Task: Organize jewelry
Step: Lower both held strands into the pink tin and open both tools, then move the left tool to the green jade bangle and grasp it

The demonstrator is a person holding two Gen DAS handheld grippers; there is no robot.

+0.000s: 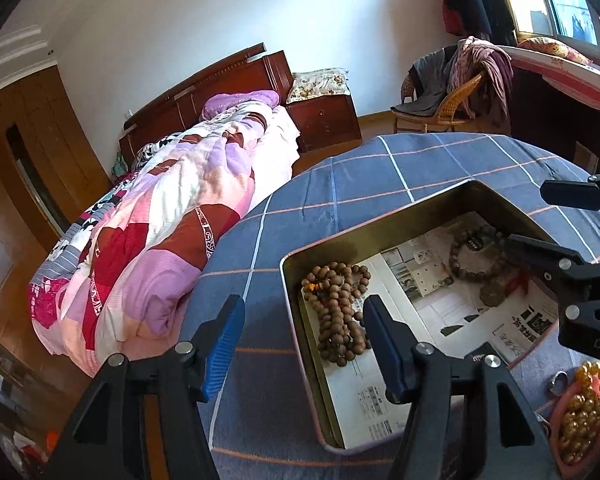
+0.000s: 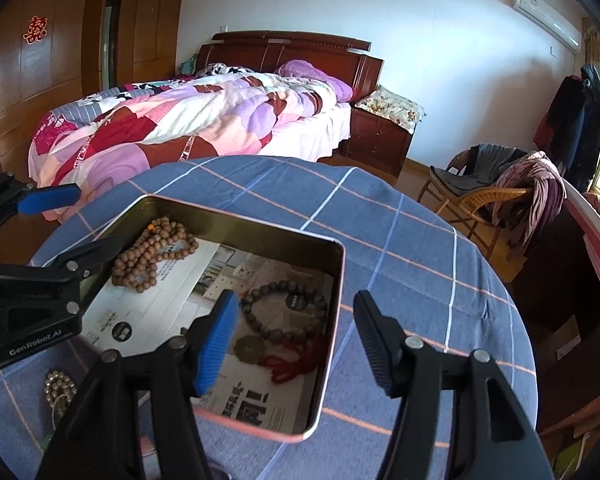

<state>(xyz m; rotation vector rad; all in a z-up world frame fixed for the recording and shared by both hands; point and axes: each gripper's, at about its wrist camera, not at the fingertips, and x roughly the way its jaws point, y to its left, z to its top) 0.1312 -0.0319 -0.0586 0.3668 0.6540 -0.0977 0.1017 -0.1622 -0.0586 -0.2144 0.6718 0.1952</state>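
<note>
A metal tin lined with newspaper sits on the blue checked cloth. In it lie a light wooden bead necklace and a dark bead bracelet with a coin and red tassel. My left gripper is open and empty, straddling the tin's left wall near the necklace. My right gripper is open and empty, straddling the tin's right wall near the bracelet. Golden beads and a ring lie outside the tin.
The round table has its edge close behind the tin. A bed lies beyond it, with a nightstand and a wicker chair with clothes. A pink dish holds the golden beads.
</note>
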